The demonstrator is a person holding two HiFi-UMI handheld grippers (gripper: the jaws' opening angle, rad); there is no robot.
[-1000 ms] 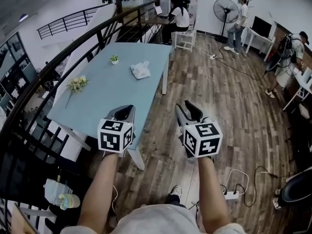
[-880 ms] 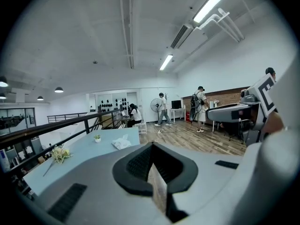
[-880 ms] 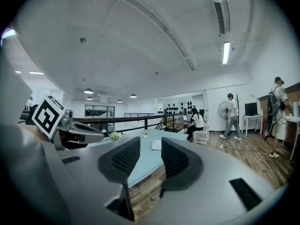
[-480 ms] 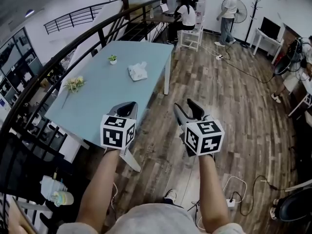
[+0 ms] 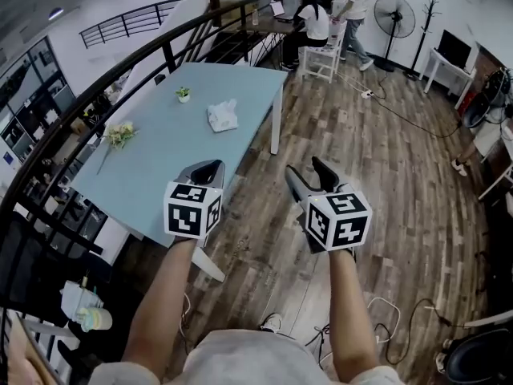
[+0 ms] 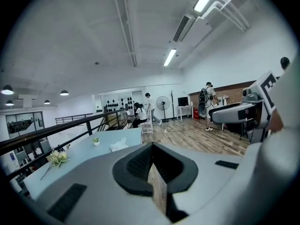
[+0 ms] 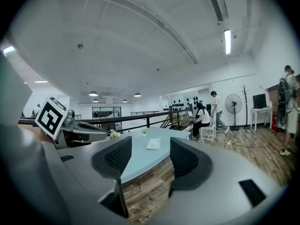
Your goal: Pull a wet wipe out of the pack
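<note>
Seen from the head camera, a person stands at the near end of a long light-blue table on a wooden plank floor, with both bare forearms stretched forward and a gripper in each hand. The left gripper has its two jaws pressed together at the tips. Its own camera shows the dark ribbed pads meeting, with only a thin wedge of floor visible beneath them, and nothing is caught between them. In the head view its tip shows against the table's near edge. The right gripper shows against bare floor just right of the table. Its jaws have just been opening and now stand spread wide, and the gap between the pads is empty. Through that gap, the right gripper view looks out over the tabletop. The white pack of wet wipes lies flat on the far half of the table, towards its right-hand edge, well apart from both grippers, and neither touches it. Beyond the pack stands a small potted plant. A bunch of pale flowers lies near the table's left edge, beside a dark curved railing.
</note>
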